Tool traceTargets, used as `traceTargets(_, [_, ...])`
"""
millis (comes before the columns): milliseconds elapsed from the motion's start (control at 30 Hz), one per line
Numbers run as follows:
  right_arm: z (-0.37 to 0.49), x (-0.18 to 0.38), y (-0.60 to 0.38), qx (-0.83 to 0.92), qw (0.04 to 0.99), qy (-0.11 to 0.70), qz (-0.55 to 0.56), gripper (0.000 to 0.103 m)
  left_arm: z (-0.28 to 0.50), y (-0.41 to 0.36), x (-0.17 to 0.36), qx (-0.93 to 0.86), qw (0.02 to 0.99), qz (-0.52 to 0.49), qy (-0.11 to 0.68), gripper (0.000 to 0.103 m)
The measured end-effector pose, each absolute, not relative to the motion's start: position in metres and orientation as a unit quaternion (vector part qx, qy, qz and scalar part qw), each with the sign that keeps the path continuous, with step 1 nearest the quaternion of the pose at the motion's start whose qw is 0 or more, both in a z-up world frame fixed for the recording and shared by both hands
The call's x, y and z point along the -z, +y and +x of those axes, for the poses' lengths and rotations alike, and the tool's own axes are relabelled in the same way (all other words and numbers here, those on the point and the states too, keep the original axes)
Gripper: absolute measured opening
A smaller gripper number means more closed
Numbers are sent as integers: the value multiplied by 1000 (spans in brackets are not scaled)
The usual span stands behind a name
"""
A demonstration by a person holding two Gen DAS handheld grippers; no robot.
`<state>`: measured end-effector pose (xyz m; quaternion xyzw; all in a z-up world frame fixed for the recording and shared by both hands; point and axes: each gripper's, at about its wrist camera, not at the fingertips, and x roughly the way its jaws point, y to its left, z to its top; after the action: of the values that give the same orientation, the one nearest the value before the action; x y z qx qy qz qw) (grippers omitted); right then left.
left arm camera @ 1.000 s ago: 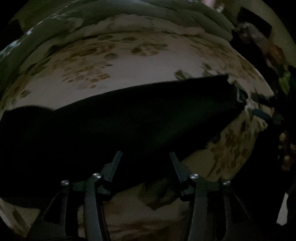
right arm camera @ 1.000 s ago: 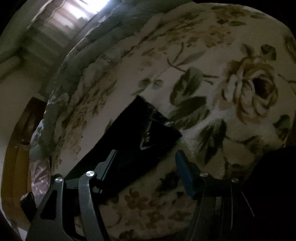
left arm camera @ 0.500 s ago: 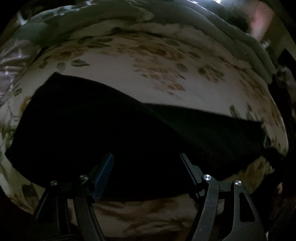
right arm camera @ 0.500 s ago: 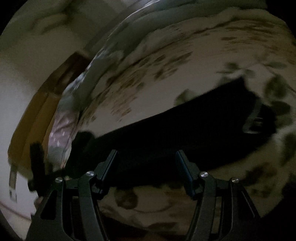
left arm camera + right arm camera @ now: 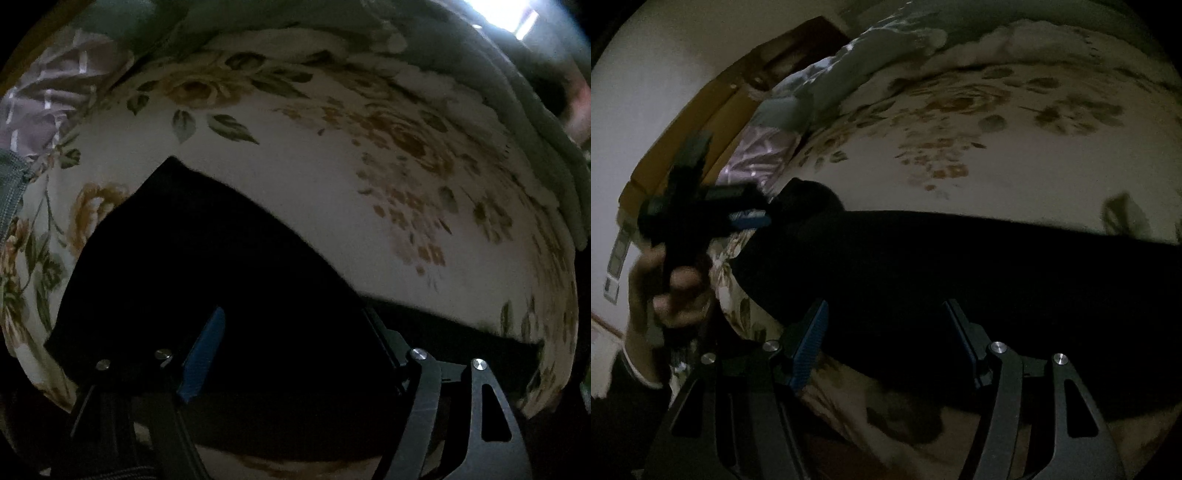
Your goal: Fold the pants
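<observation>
Black pants (image 5: 229,288) lie flat on a floral bedspread (image 5: 332,177), one end wide at the left and a narrower band running off right. My left gripper (image 5: 293,325) is open and empty, just above the wide end. In the right wrist view the pants (image 5: 942,266) stretch across as a long dark strip. My right gripper (image 5: 884,317) is open and empty over the near edge of the pants. The left gripper (image 5: 738,218) shows there too, held in a hand at the far left end of the pants.
A rolled grey-green blanket (image 5: 535,122) lies along the far side of the bed. A purple checked pillow (image 5: 48,107) sits at the far left. A wooden headboard (image 5: 713,107) and a pale wall (image 5: 646,92) are beyond the bed's left end.
Both grippers have swung left along the pants. The left one now looks at the wide left end. The right one has left the end with the metal clasp.
</observation>
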<state>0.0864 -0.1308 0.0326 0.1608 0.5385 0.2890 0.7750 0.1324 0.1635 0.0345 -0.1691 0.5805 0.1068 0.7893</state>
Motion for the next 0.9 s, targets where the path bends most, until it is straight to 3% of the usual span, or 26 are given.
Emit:
traceTargets(333, [118,-18,-86,-338,753,557,98,64,212,181,8,-176,708,-142,669,76])
traceTargets(600, [122,2,-54,-376,729,570,41,64,229,181,45,-187,679,-126,699,75])
traceTargets(633, [122,2,-52,-377,730,568,37,59,228,181,46,-187,682,-123,697,70])
traceTargets(667, [122,2,-51,-378,731,568,32,53,227,180,45,-186,685,-117,694,56])
traceTargets(700, [122,2,-51,-378,731,567,28,39,223,180,44,-184,689,-115,691,48])
traceTargets(733, [123,2,-51,-377,732,567,26,27,220,179,42,-183,692,-119,688,30])
traceTargets(767, [123,2,-54,-375,734,565,26,21,215,181,39,-179,698,-126,681,12])
traceTargets(800, [124,1,-56,-375,735,564,29,12,210,182,35,-176,704,-134,675,9])
traceTargets(900, [122,-6,-58,-378,742,552,38,7,190,185,13,-166,737,-157,636,6])
